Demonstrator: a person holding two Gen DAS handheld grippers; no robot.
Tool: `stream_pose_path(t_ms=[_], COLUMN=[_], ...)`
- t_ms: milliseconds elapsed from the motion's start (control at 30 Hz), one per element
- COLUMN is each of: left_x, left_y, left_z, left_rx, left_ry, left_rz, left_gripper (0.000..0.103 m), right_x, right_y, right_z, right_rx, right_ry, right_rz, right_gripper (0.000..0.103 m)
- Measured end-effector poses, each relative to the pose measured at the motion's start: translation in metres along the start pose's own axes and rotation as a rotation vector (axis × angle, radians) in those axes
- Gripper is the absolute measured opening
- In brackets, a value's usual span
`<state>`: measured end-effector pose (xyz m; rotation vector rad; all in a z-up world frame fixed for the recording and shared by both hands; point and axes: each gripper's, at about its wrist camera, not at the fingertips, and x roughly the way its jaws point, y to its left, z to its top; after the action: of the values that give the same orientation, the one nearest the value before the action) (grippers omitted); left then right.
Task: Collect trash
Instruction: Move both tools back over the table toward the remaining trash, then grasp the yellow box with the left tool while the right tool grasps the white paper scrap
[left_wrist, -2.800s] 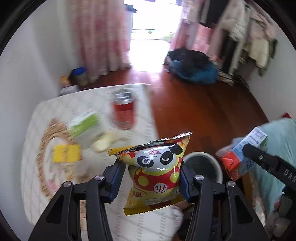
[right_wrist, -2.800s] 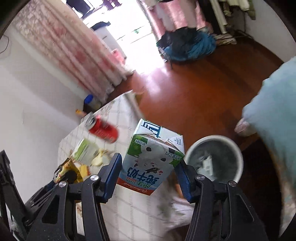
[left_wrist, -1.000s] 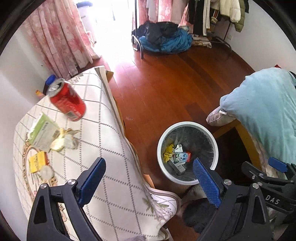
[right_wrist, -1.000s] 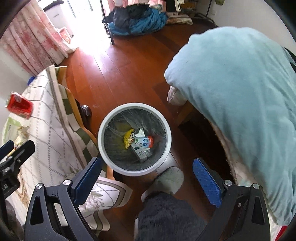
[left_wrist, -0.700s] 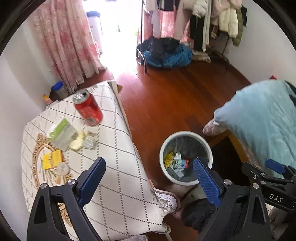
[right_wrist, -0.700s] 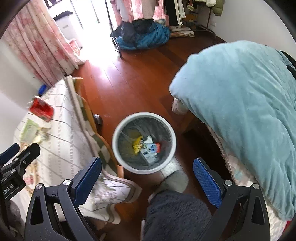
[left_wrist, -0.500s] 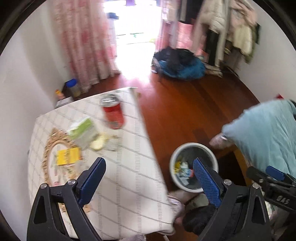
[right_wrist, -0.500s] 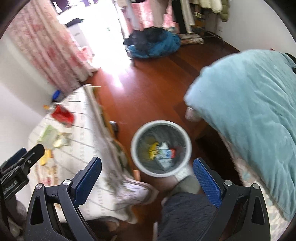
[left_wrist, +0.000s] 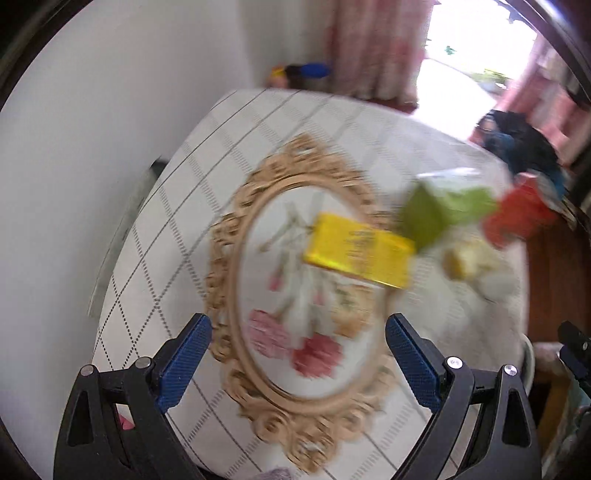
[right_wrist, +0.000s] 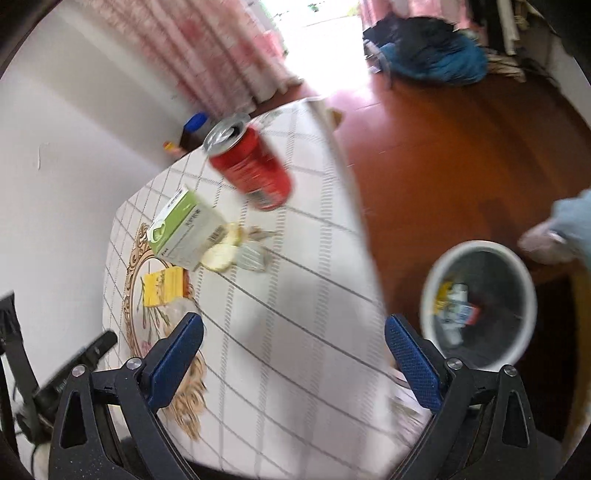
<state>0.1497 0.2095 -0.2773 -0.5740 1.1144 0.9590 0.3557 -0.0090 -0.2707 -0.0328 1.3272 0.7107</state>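
Observation:
My left gripper (left_wrist: 297, 360) is open and empty above the table's gold oval pattern. A yellow packet (left_wrist: 360, 249) lies just ahead of it, with a green-and-white box (left_wrist: 439, 210) and a red can (left_wrist: 517, 214) farther right, all blurred. My right gripper (right_wrist: 293, 356) is open and empty over the tablecloth. In its view the red can (right_wrist: 251, 168) stands at the far end, the green box (right_wrist: 184, 229) and the yellow packet (right_wrist: 162, 288) to the left. The white bin (right_wrist: 480, 306) on the floor holds a milk carton and a snack bag.
Food scraps and a crumpled clear wrapper (right_wrist: 236, 251) lie beside the green box. The table (right_wrist: 295, 387) stands against a white wall on the left. A red wood floor, pink curtains and a blue-black clothes pile (right_wrist: 432, 59) are beyond. A teal blanket (right_wrist: 576, 214) is right of the bin.
Both grippers dropped the snack bag and the milk carton into the bin and opened. Both have since swung left from the bin back over the table; the left now faces the yellow packet.

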Motion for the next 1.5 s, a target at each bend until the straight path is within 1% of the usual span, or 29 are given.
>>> stream_pose_path(t_ms=[67, 167, 200, 233, 300, 333, 400, 433, 467, 533, 600, 633, 700, 733, 800, 833, 867, 933, 967, 1000, 1033, 1133, 1200, 1267, 1300, 1333, 1400, 1433, 1500], left_x=[0.017, 0.041, 0.047, 0.053, 0.059, 0.059, 0.062, 0.062, 0.061, 0.059, 0.059, 0.060, 0.068, 0.071, 0.079, 0.083, 0.083, 0.085, 0.085, 0.083, 0.081, 0.077, 0.072, 0.065, 0.061, 0.056, 0.048, 0.044, 0.039], left_y=[0.011, 0.016, 0.016, 0.015, 0.009, 0.005, -0.004, -0.009, -0.016, -0.033, -0.052, -0.061, -0.074, -0.079, -0.085, -0.087, -0.089, -0.091, -0.092, -0.093, -0.093, -0.096, -0.099, -0.099, -0.097, -0.094, -0.086, -0.083, -0.081], left_z=[0.006, 0.014, 0.016, 0.019, 0.023, 0.026, 0.029, 0.031, 0.033, 0.034, 0.029, 0.025, 0.018, 0.015, 0.012, 0.012, 0.012, 0.014, 0.014, 0.013, 0.011, 0.002, -0.002, -0.005, -0.006, -0.008, -0.016, -0.023, -0.030], left_rx=[-0.024, -0.038, -0.034, -0.024, 0.017, 0.040, 0.121, 0.169, 0.244, 0.438, 0.675, 0.803, 0.994, 1.062, 1.158, 1.189, 1.216, 1.257, 1.272, 1.291, 1.304, 1.332, 1.305, 1.229, 1.182, 1.136, 1.076, 1.066, 1.091], left_ry=[0.020, 0.052, 0.056, 0.059, 0.056, 0.052, 0.041, 0.032, 0.018, -0.015, -0.050, -0.050, -0.019, -0.007, 0.029, 0.041, 0.044, 0.051, 0.064, 0.086, 0.122, 0.103, 0.108, 0.120, 0.133, 0.146, 0.156, 0.158, 0.108], left_rz=[0.007, 0.003, -0.003, -0.010, -0.027, -0.038, -0.065, -0.079, -0.094, -0.093, -0.060, -0.061, -0.017, -0.011, -0.003, -0.002, -0.019, -0.047, -0.069, -0.106, -0.145, -0.120, -0.125, -0.119, -0.132, -0.165, -0.195, -0.201, -0.163], left_gripper=[0.096, 0.096, 0.096, 0.096, 0.096, 0.096, 0.096, 0.096, 0.096, 0.096, 0.096, 0.096, 0.096, 0.096, 0.096, 0.096, 0.095, 0.094, 0.087, 0.071, 0.063, 0.058, 0.043, 0.038, 0.038, 0.038, 0.038, 0.038, 0.040], right_x=[0.032, 0.065, 0.075, 0.083, 0.098, 0.104, 0.105, 0.104, 0.102, 0.095, 0.087, 0.085, 0.082, 0.083, 0.081, 0.081, 0.083, 0.086, 0.084, 0.085, 0.086, 0.086, 0.083, 0.080, 0.076, 0.074, 0.068, 0.067, 0.064], right_y=[0.009, 0.016, 0.017, 0.018, 0.020, 0.022, 0.024, 0.024, 0.023, 0.020, 0.016, 0.016, 0.013, 0.013, 0.009, 0.008, 0.008, 0.006, 0.000, -0.002, -0.002, 0.000, 0.003, 0.005, 0.006, 0.006, 0.006, 0.005, 0.003], right_z=[0.012, 0.027, 0.030, 0.034, 0.040, 0.040, 0.040, 0.039, 0.038, 0.033, 0.027, 0.025, 0.023, 0.022, 0.022, 0.022, 0.023, 0.024, 0.024, 0.024, 0.025, 0.026, 0.023, 0.018, 0.014, 0.010, -0.001, -0.006, -0.015], right_rx=[0.011, 0.023, 0.030, 0.037, 0.043, 0.042, 0.041, 0.035, 0.038, 0.026, 0.016, 0.012, 0.020, 0.022, 0.030, 0.035, 0.039, 0.056, 0.064, 0.068, 0.071, 0.082, 0.077, 0.075, 0.075, 0.070, 0.059, 0.055, 0.052], right_ry=[0.023, 0.043, 0.050, 0.055, 0.066, 0.069, 0.062, 0.062, 0.063, 0.074, 0.092, 0.104, 0.122, 0.130, 0.137, 0.138, 0.139, 0.152, 0.157, 0.159, 0.162, 0.169, 0.172, 0.179, 0.184, 0.188, 0.201, 0.208, 0.219], right_rz=[0.008, 0.009, 0.010, 0.025, 0.062, 0.085, 0.107, 0.112, 0.119, 0.101, 0.081, 0.066, 0.066, 0.058, 0.052, 0.046, 0.042, 0.045, 0.043, 0.041, 0.041, 0.044, 0.040, 0.044, 0.045, 0.044, 0.038, 0.041, 0.042], right_gripper=[0.080, 0.073, 0.069, 0.065, 0.040, 0.034, 0.033, 0.033, 0.033, 0.033, 0.033, 0.033, 0.033, 0.033, 0.033, 0.033, 0.033, 0.033, 0.033, 0.033, 0.033, 0.033, 0.033, 0.033, 0.033, 0.033, 0.033, 0.033, 0.033])
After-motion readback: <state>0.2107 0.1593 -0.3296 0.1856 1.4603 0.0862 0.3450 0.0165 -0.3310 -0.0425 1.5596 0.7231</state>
